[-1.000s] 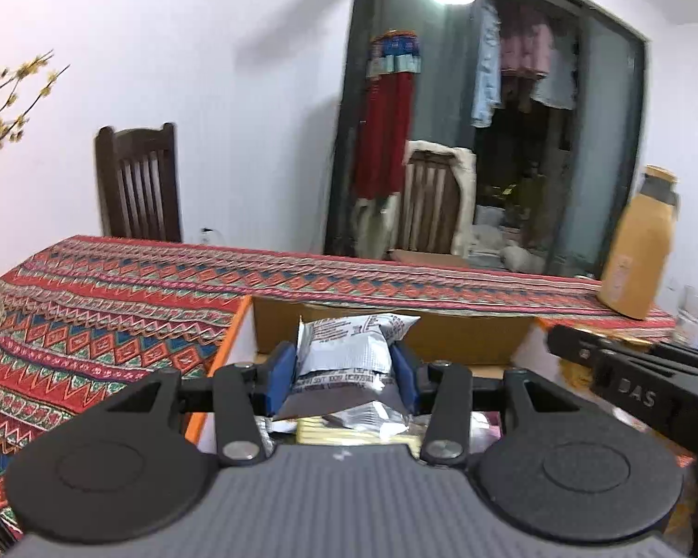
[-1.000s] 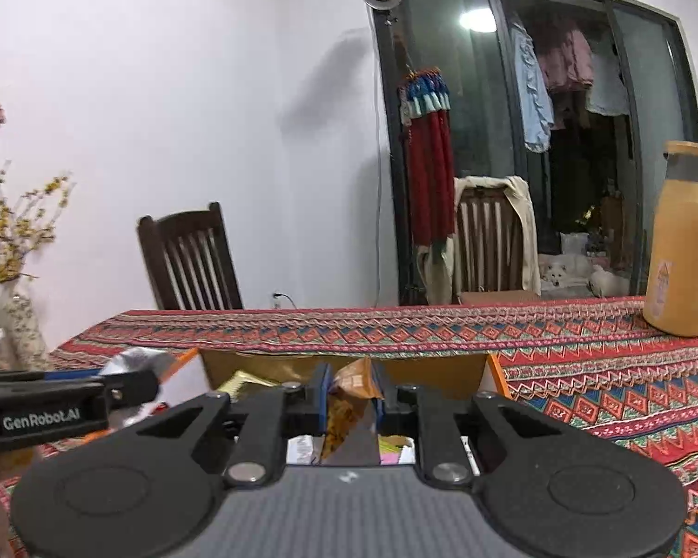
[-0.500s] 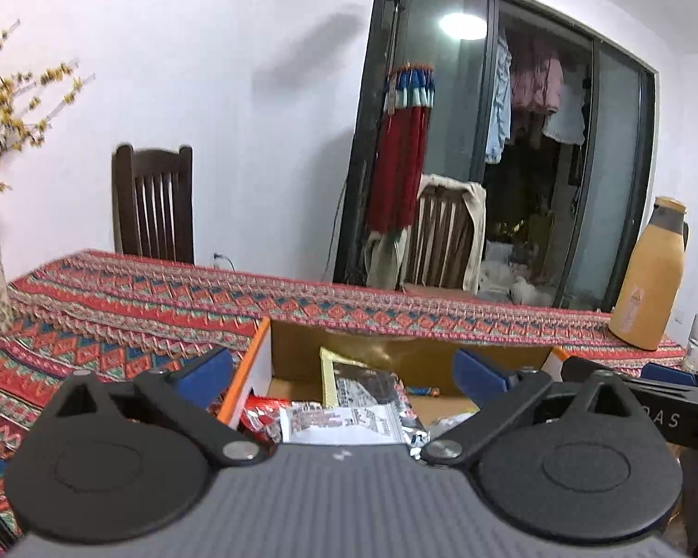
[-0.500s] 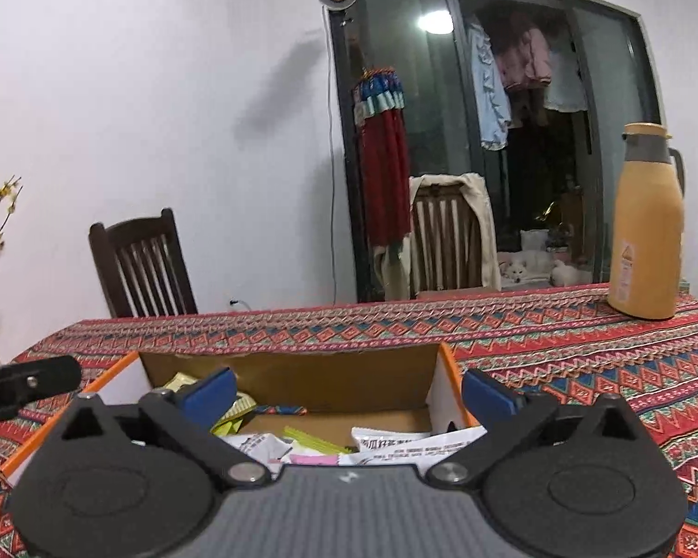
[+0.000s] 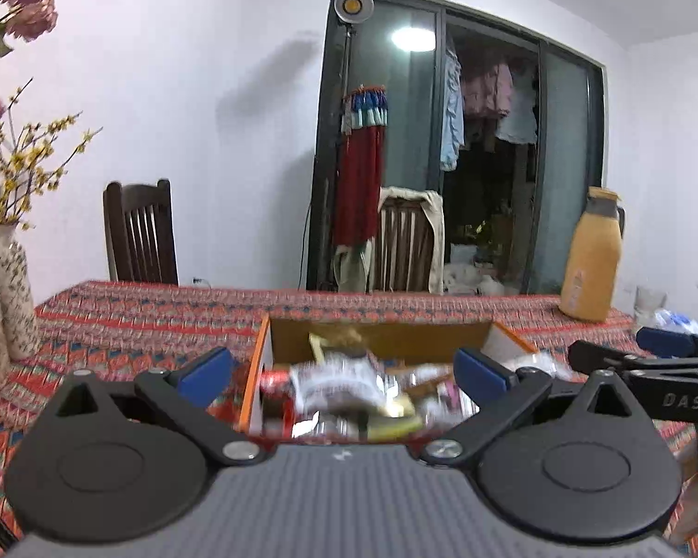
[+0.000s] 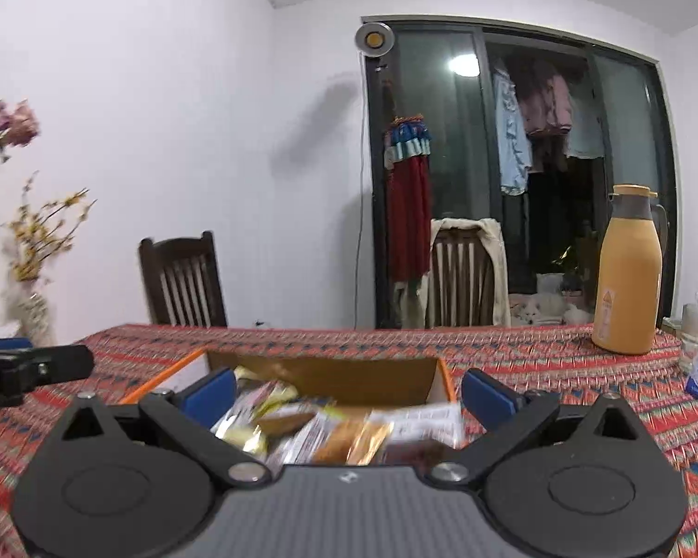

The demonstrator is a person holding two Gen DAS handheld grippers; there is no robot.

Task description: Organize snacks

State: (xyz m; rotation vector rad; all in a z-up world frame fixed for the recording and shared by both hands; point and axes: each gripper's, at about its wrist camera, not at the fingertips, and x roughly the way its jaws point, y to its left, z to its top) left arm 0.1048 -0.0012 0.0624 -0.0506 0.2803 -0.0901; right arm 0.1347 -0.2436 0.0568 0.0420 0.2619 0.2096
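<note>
The desk [image 5: 130, 321] wears a woven red zigzag-patterned cloth, and on it at 12 o'clock from both cameras sits an open rectangular cardboard box [image 5: 386, 337] with orange-edged flaps. Crinkly foil and plastic snack packets [image 6: 330, 428] lie heaped inside it, blurred. The left gripper [image 5: 344, 369] and right gripper [image 6: 349, 390] have blue-padded fingers [image 5: 481, 369] spread wide, released, grasping nothing.

Each black gripper [image 5: 344, 372] [image 6: 347, 388] has blue pads (silver pivot screws, ribbed grey housing).
</note>
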